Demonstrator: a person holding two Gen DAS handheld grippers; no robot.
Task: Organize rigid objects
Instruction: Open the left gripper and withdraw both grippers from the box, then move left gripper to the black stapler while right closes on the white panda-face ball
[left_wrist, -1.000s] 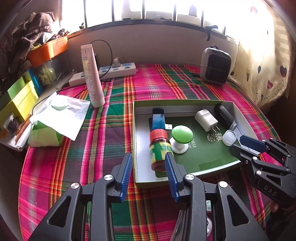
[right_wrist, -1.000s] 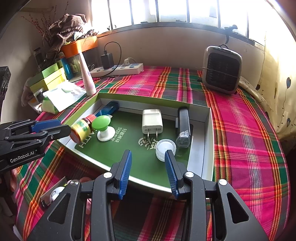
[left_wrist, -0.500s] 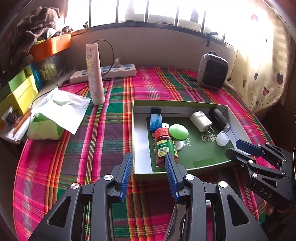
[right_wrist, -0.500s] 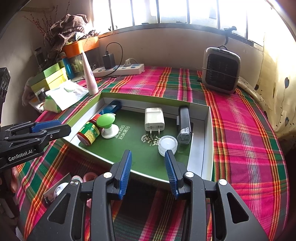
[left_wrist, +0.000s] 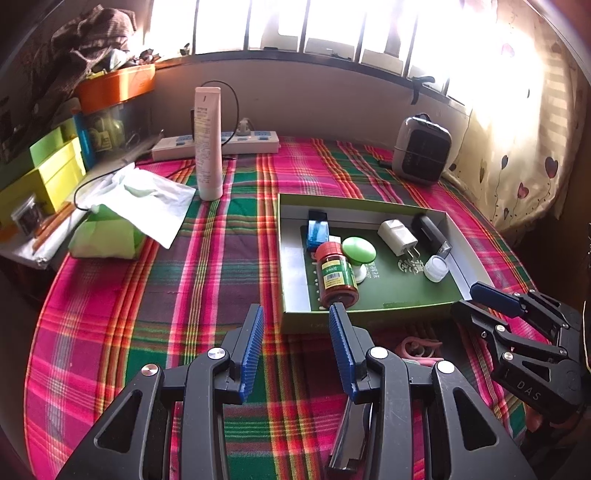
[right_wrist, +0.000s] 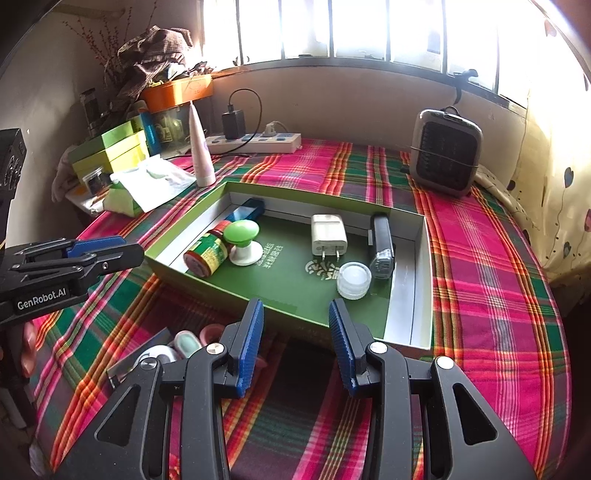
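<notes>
Box (right_wrist: 410, 325) hides small items (right_wrist: 184, 341) from left wrist.

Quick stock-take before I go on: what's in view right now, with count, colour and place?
box: 1, green, mid-table on the plaid cloth
pill bottle: 1, red cap, green label, lying in the box's left part
knob: 1, green top, white base, beside the bottle
blue item: 1, box's far-left corner
charger: 1, white, box centre
black device: 1, box right side
small jar: 1, clear white, in front of the black device
tube: 1, white, standing left of the box
power strip: 1, white, by the wall
heater: 1, grey, far right
tissue pack: 1, green, table's left
left gripper: open, empty
right gripper: open, empty
</notes>
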